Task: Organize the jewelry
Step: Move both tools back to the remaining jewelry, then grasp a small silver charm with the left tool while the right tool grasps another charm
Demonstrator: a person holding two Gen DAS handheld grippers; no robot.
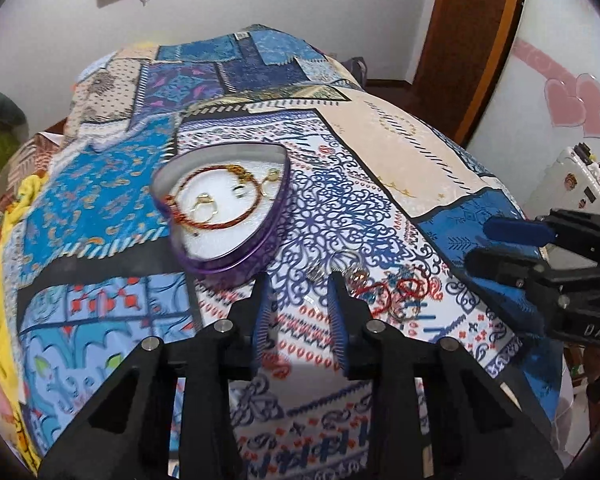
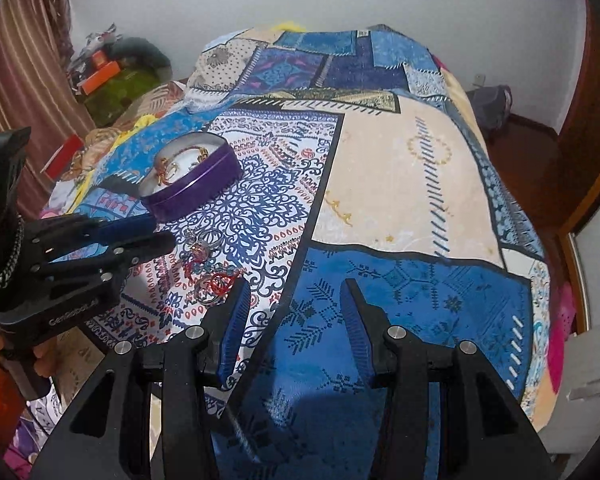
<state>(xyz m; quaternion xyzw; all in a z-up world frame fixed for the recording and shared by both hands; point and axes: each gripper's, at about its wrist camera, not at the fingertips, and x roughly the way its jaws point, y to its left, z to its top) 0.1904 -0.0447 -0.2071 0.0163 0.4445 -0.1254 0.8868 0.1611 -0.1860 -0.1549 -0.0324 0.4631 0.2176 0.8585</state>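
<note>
A purple heart-shaped tin (image 1: 236, 254) with a white lining stands on the patterned bedspread; it holds a red-and-gold bracelet (image 1: 216, 196), rings and gold pieces. It also shows in the right wrist view (image 2: 194, 188). Loose jewelry (image 1: 396, 292), rings and red bead strands, lies on the cloth right of the tin, and in the right wrist view (image 2: 210, 272). My left gripper (image 1: 298, 280) is open and empty, hovering between the tin and the loose pile. My right gripper (image 2: 294, 284) is open and empty, just right of the pile.
The bedspread (image 2: 400, 184) covers a bed that drops off at the right and front edges. Clutter and a curtain (image 2: 24, 92) lie at the far left. A wooden door frame (image 1: 472, 40) and a white case (image 1: 568, 184) stand at the right.
</note>
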